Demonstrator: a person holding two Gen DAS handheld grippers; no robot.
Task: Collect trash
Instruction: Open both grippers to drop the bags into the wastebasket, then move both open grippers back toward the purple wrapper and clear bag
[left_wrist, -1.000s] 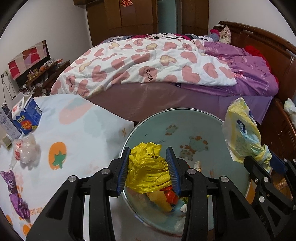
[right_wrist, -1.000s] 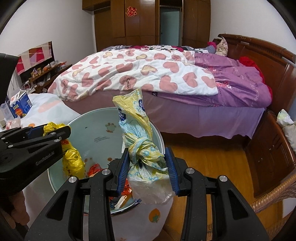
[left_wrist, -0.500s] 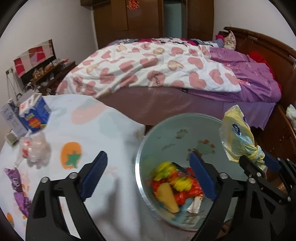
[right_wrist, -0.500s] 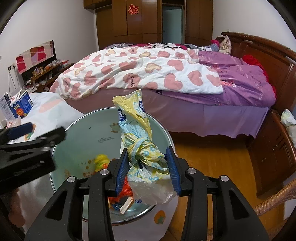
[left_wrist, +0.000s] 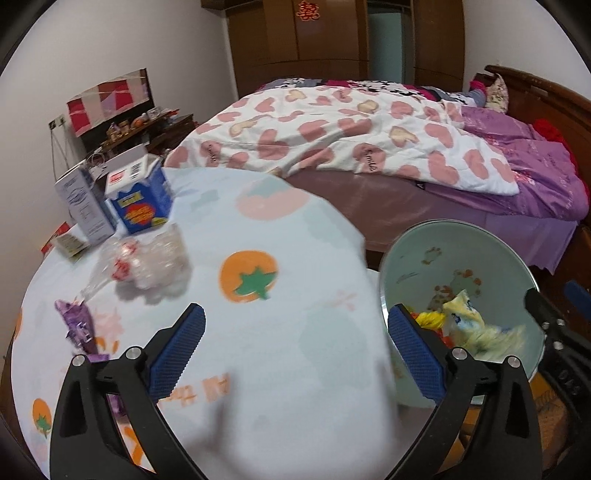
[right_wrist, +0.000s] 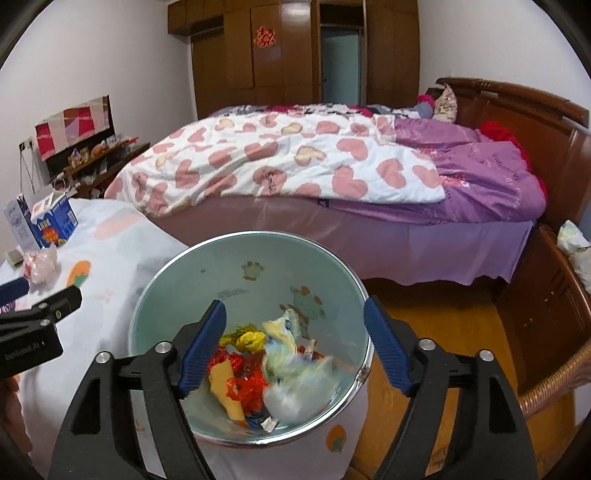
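Both bags now lie in the bin (right_wrist: 207, 280), at six o'clock; left gripper (left_wrist: 295, 354) and right gripper (right_wrist: 295, 350) have just been opening, fingers spread, empty.

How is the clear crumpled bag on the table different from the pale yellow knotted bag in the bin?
The clear crumpled bag lies on the tablecloth; the pale yellow knotted bag is inside the bin, on other trash. The clear bag is see-through with red print; the yellow bag is opaque with blue marks. The yellow one looks motion-blurred. Both are crumpled plastic, and neither gripper holds them.
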